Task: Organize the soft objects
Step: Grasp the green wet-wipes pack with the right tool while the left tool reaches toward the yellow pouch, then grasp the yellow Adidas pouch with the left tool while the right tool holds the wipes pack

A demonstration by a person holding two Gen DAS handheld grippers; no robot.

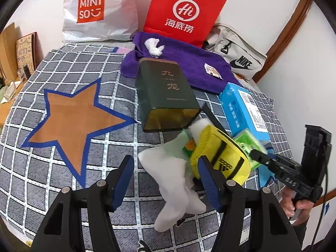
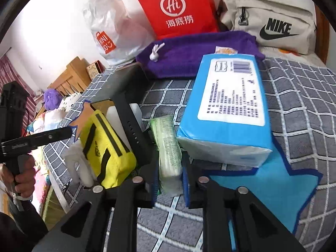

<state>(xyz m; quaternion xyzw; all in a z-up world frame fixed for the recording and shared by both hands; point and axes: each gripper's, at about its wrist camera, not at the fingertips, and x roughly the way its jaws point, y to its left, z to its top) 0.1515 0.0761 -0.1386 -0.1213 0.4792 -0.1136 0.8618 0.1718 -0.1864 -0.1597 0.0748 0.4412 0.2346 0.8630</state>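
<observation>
- Our left tongs are spread wide over the white sock, which lies limp on the checked cloth of the bed. We judge they are lined up to take it, one finger on each side, nothing pinched yet.
- Our right tongs are drawn in close around the green tissue pack. The blue pads look to be touching its sides, so we take it as pinched, ready to lift out of the pile.
- The soft things sit crowded together: the yellow pouch rests partly on the sock and just beside the green pack, with the blue tissue block close on the other side.
- A dark tin lies tipped on its side just behind the pile, and a black strap runs across the pouch. Either could snag as we lift.
- Further back lie the purple towel, a red paper bag, a white shopping bag and a beige Nike bag.
- The brown star lies to the left and is bare.
</observation>
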